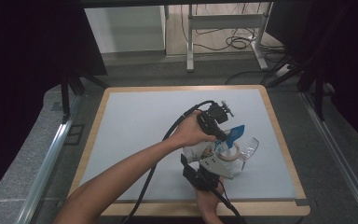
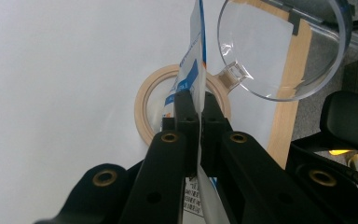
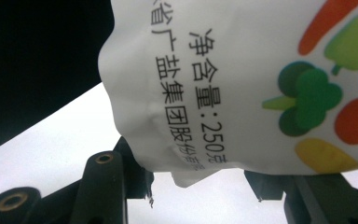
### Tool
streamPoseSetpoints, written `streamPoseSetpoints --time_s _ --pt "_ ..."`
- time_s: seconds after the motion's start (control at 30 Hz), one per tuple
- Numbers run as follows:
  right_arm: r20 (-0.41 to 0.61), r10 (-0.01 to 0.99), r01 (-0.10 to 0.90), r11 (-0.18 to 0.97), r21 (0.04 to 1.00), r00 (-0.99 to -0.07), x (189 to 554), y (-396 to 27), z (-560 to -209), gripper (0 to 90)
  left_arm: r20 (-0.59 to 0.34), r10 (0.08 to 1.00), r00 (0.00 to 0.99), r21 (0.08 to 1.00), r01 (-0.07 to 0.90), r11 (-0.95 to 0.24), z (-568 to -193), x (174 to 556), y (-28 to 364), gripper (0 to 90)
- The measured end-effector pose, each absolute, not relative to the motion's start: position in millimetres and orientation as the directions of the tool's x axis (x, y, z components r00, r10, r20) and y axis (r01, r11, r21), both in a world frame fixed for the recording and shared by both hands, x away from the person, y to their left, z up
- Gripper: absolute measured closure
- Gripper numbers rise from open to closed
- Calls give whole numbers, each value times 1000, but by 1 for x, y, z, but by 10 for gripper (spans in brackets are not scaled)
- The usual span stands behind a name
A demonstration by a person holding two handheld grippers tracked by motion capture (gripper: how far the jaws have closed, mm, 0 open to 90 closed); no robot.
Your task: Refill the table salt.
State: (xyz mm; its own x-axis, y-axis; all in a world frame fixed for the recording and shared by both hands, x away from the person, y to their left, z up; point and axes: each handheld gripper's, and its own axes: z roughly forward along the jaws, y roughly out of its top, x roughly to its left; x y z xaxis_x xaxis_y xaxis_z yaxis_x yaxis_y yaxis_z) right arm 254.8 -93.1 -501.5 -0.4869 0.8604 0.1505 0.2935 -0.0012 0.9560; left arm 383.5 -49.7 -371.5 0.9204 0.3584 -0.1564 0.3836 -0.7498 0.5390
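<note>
The left gripper [image 2: 198, 116] pinches the upper edge of the bag [image 2: 192, 70], jaws pressed tight on the thin film. Just past its tips lies a wooden ring [image 2: 144, 100], and beyond that a clear scoop [image 2: 279, 51] (handle toward the ring). The right gripper [image 3: 196, 186] clasps the bag's full lower end [image 3: 242, 84] between half-spread jaws, above the white table [image 1: 140, 121].

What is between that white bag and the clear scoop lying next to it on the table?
Nothing visible blocks the way. Both tongs already hold the bag: the left tongs pinch its flat top edge, the right tongs grip its lower end. The clear scoop lies just beyond the bag's top, beside a wooden ring.
</note>
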Motion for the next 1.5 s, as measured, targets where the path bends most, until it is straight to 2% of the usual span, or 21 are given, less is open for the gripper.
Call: streamPoseSetpoints --time_s 1.5 --pt "144 854 275 -1 962 -500 255 -94 -495 508 -144 363 921 532 381 -756 -367 382 -52 900"
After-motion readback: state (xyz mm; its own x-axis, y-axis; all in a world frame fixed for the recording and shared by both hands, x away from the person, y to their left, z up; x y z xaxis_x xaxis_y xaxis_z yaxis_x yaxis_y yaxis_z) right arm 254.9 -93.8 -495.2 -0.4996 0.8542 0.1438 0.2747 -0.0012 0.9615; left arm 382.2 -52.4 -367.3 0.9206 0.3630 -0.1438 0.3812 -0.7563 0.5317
